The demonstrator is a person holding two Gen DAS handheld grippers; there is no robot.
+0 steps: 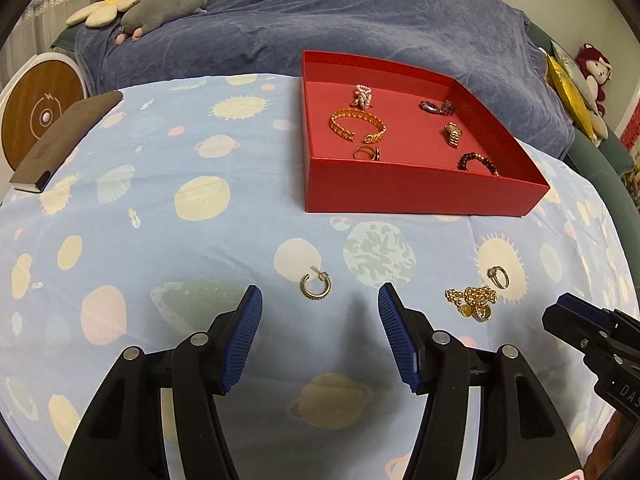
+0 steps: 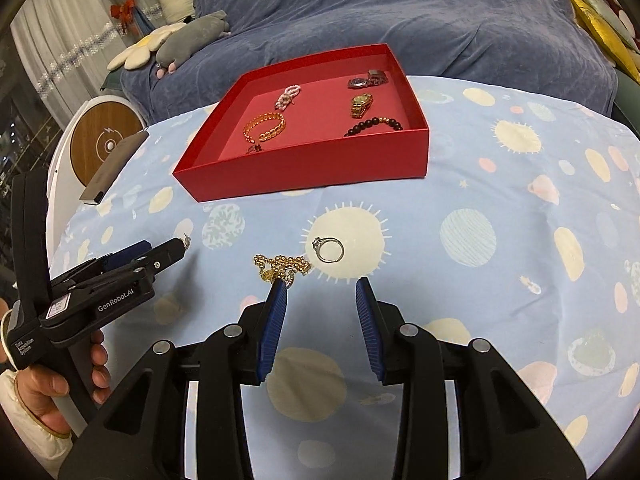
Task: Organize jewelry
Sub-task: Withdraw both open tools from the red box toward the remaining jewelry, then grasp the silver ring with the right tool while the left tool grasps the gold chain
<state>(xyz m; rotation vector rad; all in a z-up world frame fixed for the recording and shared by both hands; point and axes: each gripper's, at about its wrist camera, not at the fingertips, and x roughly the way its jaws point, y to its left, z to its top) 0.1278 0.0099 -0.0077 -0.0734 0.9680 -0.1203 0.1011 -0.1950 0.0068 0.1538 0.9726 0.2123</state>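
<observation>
A red tray (image 1: 400, 192) (image 2: 304, 176) lies on the planet-print cloth and holds several pieces: a gold cuff bracelet (image 1: 357, 125), a gold watch (image 1: 453, 134), a dark bead bracelet (image 1: 478, 162). On the cloth in front of it lie a gold hoop earring (image 1: 316, 285), a gold chain (image 1: 472, 302) (image 2: 282, 267) and a silver ring (image 1: 498, 276) (image 2: 329, 249). My left gripper (image 1: 320, 296) is open, just short of the earring. My right gripper (image 2: 322, 286) is open with nothing between its fingers, its left fingertip beside the chain.
A brown notebook (image 1: 66, 142) lies at the cloth's left edge beside a round wooden-faced device (image 1: 38, 120). Behind the table is a blue-covered sofa (image 1: 320, 20) with plush toys (image 1: 168, 8). A person's hand (image 2: 48, 392) holds the left gripper's handle.
</observation>
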